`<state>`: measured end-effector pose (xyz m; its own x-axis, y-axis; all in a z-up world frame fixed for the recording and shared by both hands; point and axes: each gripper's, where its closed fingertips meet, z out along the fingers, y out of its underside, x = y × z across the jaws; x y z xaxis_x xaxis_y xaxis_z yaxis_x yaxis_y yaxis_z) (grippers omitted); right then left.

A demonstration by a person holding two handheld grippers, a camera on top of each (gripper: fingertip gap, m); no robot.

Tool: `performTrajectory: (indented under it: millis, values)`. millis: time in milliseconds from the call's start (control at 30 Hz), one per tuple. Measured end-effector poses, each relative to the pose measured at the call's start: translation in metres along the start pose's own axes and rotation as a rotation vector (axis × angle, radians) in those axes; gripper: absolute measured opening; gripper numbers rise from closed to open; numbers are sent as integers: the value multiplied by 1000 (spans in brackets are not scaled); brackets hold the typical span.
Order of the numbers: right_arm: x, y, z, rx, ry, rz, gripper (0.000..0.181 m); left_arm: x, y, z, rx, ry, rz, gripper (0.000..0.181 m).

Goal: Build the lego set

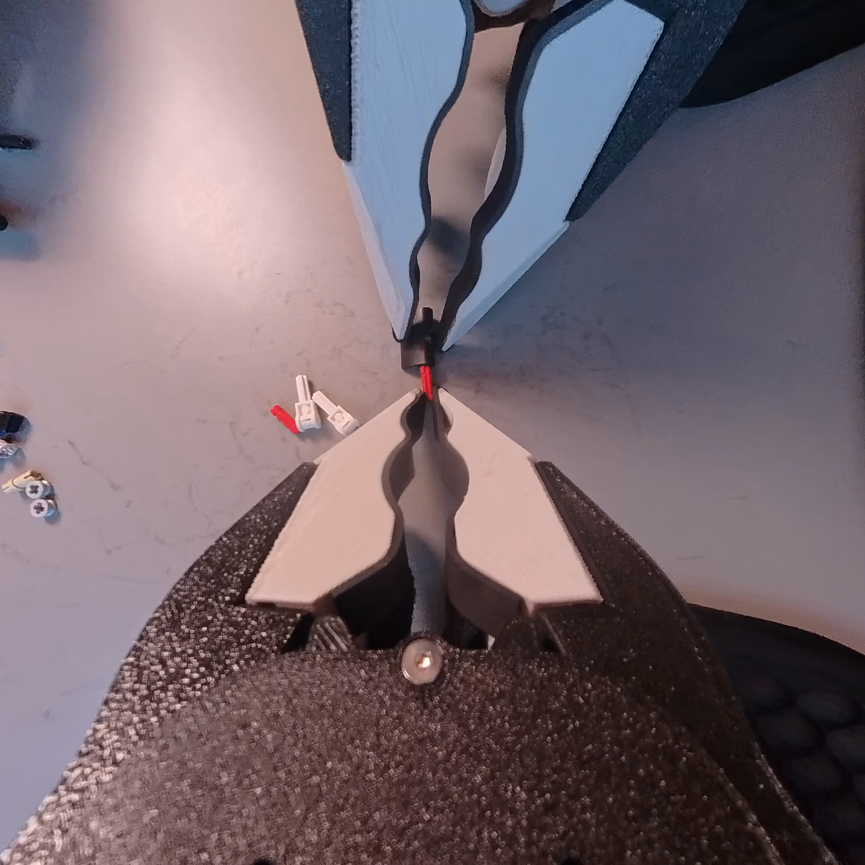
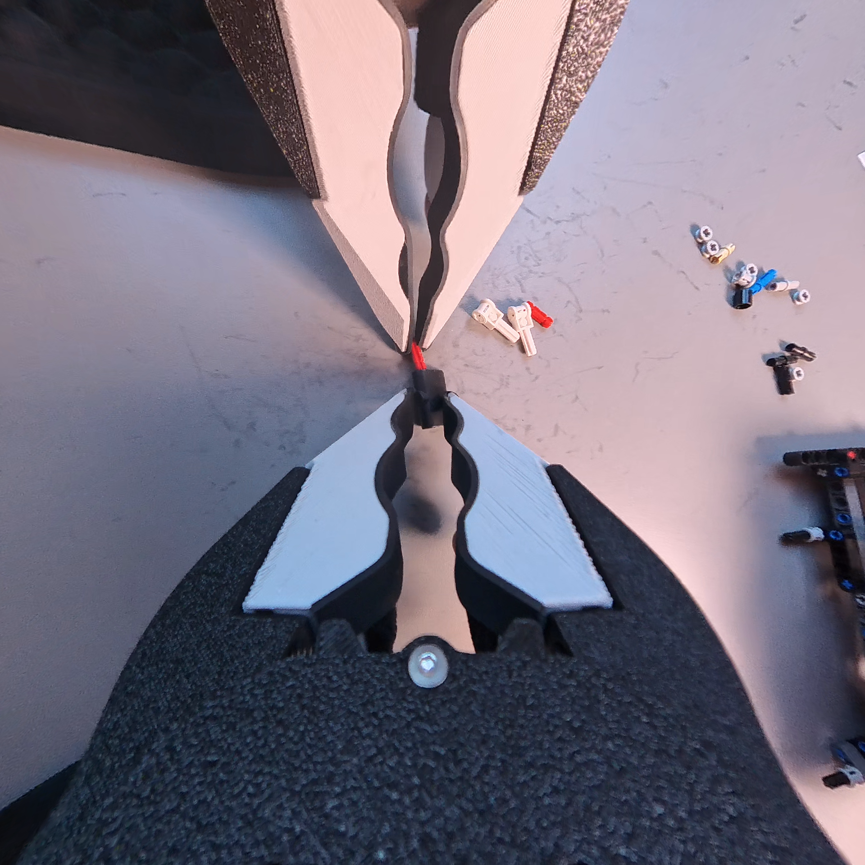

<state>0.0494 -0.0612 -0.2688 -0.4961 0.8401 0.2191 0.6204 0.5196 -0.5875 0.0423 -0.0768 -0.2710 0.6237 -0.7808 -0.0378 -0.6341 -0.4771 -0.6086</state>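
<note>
Left gripper (image 1: pixel 428 395) jaws clench red axle (image 1: pixel 426 380), right gripper (image 2: pixel 428 398) jaws grip black connector (image 2: pixel 428 391), seemingly joined.

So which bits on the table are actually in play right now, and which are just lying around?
In play:
left gripper, shut on the red axle
right gripper, shut on the black connector

Lying about:
two white pins
spare red axle
black frame
small-parts cluster

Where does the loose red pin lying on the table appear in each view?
Left wrist view: loose red pin, left of centre, left of two white connectors.
Right wrist view: right of centre, right of those connectors.
Shared landmark: the white connectors.
</note>
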Motion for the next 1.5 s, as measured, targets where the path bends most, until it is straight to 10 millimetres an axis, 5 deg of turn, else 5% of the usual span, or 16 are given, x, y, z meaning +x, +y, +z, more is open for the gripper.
performTrajectory:
  millis: [367,1000,1233,1333,1500]
  values:
    - [0,0,0,56,-58,21,12,0,1,-1,49,30,-26,11]
    - [13,14,-8,45,-19,38,16,0,-1,0,32,-39,14,1]
    - [13,-20,-49,375,-126,225,20,-6,-56,-44,383,-172,135,1]
    - [16,-38,-67,545,-176,330,17,-7,-63,-47,398,-263,200,1]
    - [15,-41,-67,556,-148,302,12,-5,-69,-45,397,-307,241,1]
